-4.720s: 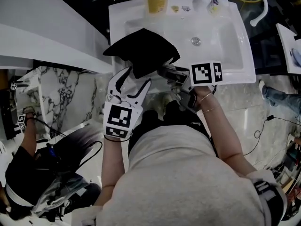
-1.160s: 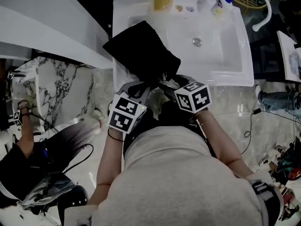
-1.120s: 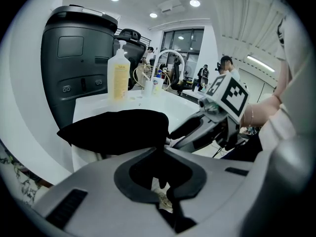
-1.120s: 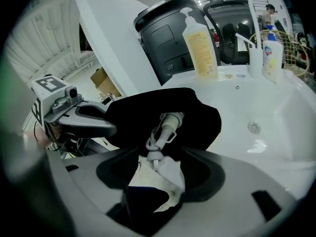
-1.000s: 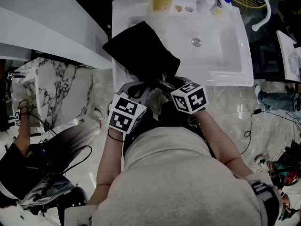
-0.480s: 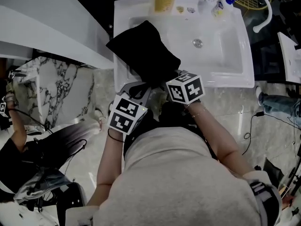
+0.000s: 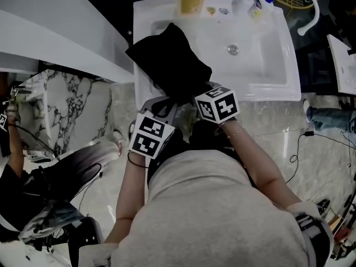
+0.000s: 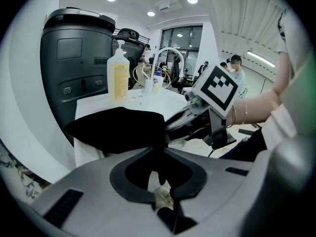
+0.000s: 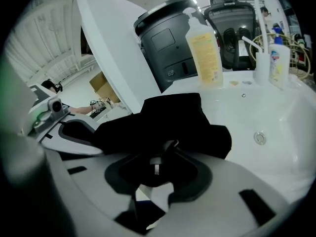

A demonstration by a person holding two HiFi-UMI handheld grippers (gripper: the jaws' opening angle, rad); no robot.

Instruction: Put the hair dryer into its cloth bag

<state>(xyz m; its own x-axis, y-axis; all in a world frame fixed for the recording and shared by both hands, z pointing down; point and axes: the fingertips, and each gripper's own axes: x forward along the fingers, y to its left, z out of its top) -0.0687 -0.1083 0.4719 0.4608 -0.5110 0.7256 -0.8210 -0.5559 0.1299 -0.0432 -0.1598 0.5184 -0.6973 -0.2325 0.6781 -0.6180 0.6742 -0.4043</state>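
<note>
The right gripper (image 9: 165, 147) has slid left, its jaws just closing on the mouth of the cloth bag (image 7: 172, 60); the left gripper (image 8: 159, 151) pinches it too. The bag drapes the sink (image 7: 293, 54) rim, upper centre; the hair dryer is unseen, probably already inside.

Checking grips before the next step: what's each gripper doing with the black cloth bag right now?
Left gripper: shut on the black cloth bag, at its near edge.
Right gripper: jaws have just been closing, now pinching the same bag.
</note>
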